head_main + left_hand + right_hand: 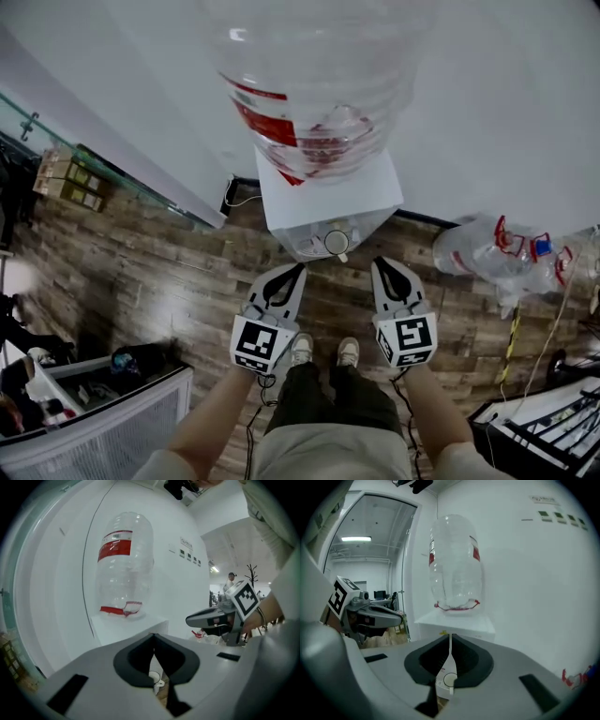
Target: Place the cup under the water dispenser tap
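— Where's the cup (336, 242)?
— In the water dispenser (328, 192) bay, at twelve o'clock from both tongs. Left tongs (296, 274) and right tongs (384, 268) are pinched together, empty.
— Risk?
— A careless forward swing could knock it over or off-centre.

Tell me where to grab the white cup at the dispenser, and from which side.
Likely best: take the cup across its round wall, pinching it from both sides, coming in level from the front, the person's side. It stands upright with its mouth up, and the dispenser stands right behind it.
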